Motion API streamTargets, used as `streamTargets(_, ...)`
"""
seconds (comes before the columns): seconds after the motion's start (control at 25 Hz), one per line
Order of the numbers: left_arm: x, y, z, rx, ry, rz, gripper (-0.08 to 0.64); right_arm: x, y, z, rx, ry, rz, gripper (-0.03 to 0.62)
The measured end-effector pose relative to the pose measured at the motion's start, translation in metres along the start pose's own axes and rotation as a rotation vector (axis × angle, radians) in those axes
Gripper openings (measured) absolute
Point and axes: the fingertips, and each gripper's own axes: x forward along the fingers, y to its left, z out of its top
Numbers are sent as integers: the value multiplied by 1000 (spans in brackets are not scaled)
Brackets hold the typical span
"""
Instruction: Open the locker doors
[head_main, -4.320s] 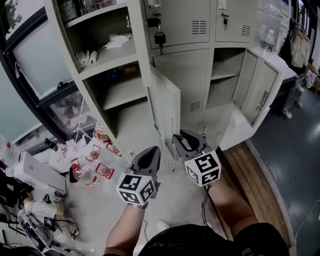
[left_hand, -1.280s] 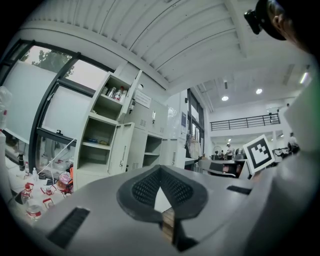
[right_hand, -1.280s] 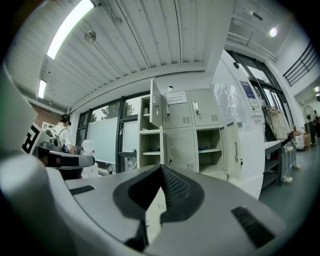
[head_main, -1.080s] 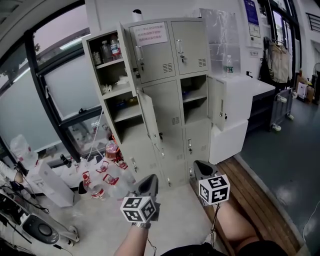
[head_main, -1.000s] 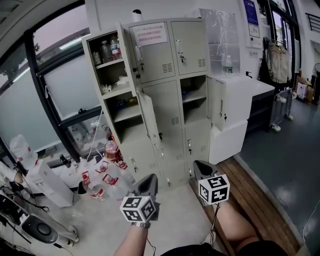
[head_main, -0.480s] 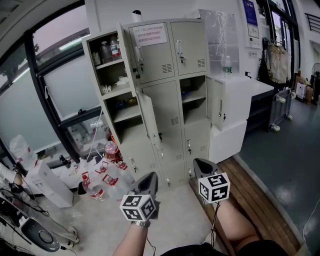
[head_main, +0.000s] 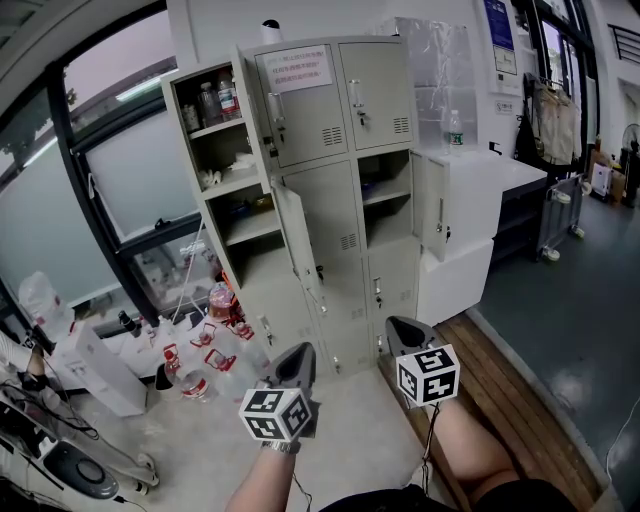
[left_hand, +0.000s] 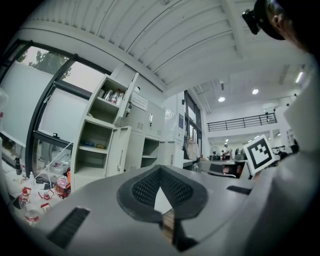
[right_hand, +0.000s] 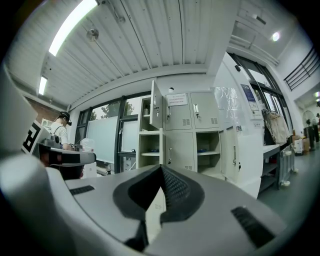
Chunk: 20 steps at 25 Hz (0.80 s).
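The locker (head_main: 262, 292) stands ahead of both grippers and well apart from them, so neither can touch a door yet. The left gripper (head_main: 298, 352) and the right gripper (head_main: 402, 326) both point level at it, each with its jaws pressed together and holding nothing.

The doors are tall and upright, with handles on their left edges, and the open ones swing out to the right. The right gripper is slightly nearer the middle and right columns, where the closed doors are.

Three doors are open: two in the left column and one (head_main: 440, 212) in the right. Closed are two top doors (head_main: 300, 105) (head_main: 378, 90), the centre door (head_main: 328, 215), and lower ones I cannot count with certainty.
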Motion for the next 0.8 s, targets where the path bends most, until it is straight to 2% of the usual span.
streamTargets(0.8,8,0,-1,-3,8,-14,-2,5,-3,0,2,7,-2,0)
